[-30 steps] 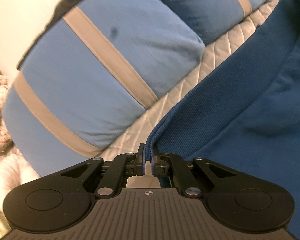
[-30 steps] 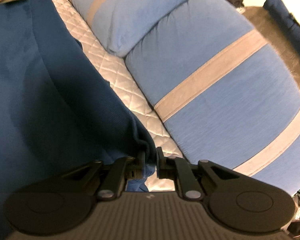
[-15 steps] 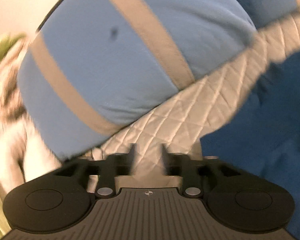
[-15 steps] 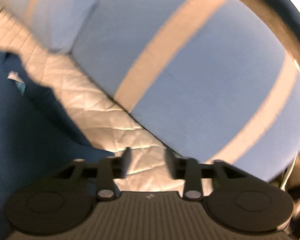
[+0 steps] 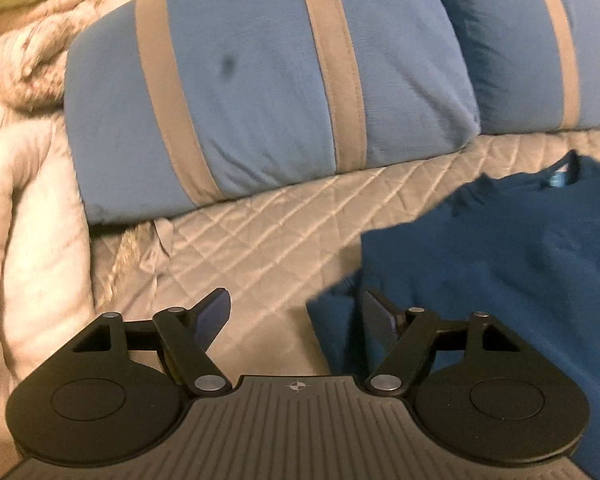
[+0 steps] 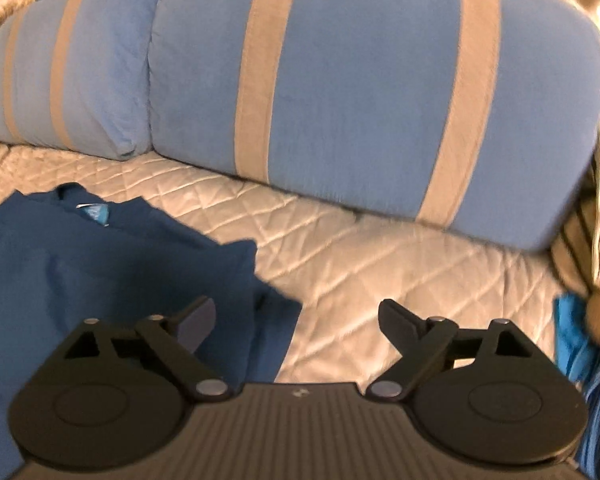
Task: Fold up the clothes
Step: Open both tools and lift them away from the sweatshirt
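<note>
Seen first from the left wrist, the left gripper (image 5: 296,314) hangs with its fingers spread wide and nothing between them, above the quilted cream bedspread (image 5: 268,240). The dark blue garment (image 5: 500,272) lies flat on that bedspread to the right, its near corner reaching under the right-hand finger, and a small light blue label (image 5: 556,179) shows at its collar toward the far edge. Behind it two blue pillows with tan stripes stand side by side; the nearer pillow (image 5: 260,92) has a small dark spot on its cover. A fluffy beige blanket (image 5: 24,64) is heaped at the left. From the right wrist, the right gripper (image 6: 296,318) is likewise wide apart and holds nothing, over bare quilting. The garment (image 6: 100,264) lies to the left here, its edge passing beneath the left-hand finger, with the label (image 6: 94,213) at the collar. A large striped pillow (image 6: 360,92) fills the background.
</note>
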Motion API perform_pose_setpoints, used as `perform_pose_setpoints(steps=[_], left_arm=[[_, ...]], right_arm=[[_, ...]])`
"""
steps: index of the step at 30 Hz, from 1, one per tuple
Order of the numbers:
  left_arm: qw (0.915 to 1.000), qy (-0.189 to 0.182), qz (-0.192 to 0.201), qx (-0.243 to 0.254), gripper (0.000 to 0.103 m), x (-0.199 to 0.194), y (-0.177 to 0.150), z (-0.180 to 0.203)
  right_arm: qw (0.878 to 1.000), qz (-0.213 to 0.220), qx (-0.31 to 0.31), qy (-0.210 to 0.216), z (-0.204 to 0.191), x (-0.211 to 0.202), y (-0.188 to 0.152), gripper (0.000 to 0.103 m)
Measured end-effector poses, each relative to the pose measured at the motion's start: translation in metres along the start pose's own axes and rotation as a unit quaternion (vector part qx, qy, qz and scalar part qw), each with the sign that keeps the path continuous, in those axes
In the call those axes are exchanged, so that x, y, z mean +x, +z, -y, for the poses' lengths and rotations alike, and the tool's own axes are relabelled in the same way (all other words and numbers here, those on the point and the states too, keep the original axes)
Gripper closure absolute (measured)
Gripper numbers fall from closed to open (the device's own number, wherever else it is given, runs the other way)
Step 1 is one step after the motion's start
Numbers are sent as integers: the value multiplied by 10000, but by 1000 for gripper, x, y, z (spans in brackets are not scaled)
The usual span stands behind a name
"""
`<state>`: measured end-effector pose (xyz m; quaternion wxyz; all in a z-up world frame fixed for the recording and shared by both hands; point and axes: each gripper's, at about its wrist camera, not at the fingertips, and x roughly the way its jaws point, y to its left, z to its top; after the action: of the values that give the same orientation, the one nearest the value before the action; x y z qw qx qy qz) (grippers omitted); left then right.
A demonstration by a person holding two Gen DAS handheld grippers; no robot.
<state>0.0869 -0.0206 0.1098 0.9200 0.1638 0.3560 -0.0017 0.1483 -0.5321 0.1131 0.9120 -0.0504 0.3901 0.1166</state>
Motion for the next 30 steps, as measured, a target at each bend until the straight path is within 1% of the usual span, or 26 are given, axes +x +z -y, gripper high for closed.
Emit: perform_pose_setpoints(steps=[3,8,11,15,19,25,28,30], left_arm=[[9997,-168,15,-172,30,-20,-9,-8],[9984,-248,166,-477,30,-65,-16,-26],[9955,-384,292,-812,30,-98,-15,-42],[9921,-534,516,-1016,29,-144,-6,-60],[9899,-617,795,-995,27,-197,3,-71],[9811,-906,1123,-1291,23,-261,1,-85],[9779,-1056,1155,-1388,22,-277,-9,-81],[9770,-1147,1130,-1401,21,-277,-21,-73]], right_arm=[[9997,8,179,151,4,-18,-10,8],[9987,130,379,324,15,-59,-20,5],[9976,259,484,416,23,-88,-24,4],[9952,443,684,546,37,-128,-26,4],[9948,630,641,475,52,-171,-25,3],[9935,924,549,376,77,-242,-23,2],[9925,1045,529,349,88,-272,-25,0],[9916,1019,646,469,93,-278,-32,0]])
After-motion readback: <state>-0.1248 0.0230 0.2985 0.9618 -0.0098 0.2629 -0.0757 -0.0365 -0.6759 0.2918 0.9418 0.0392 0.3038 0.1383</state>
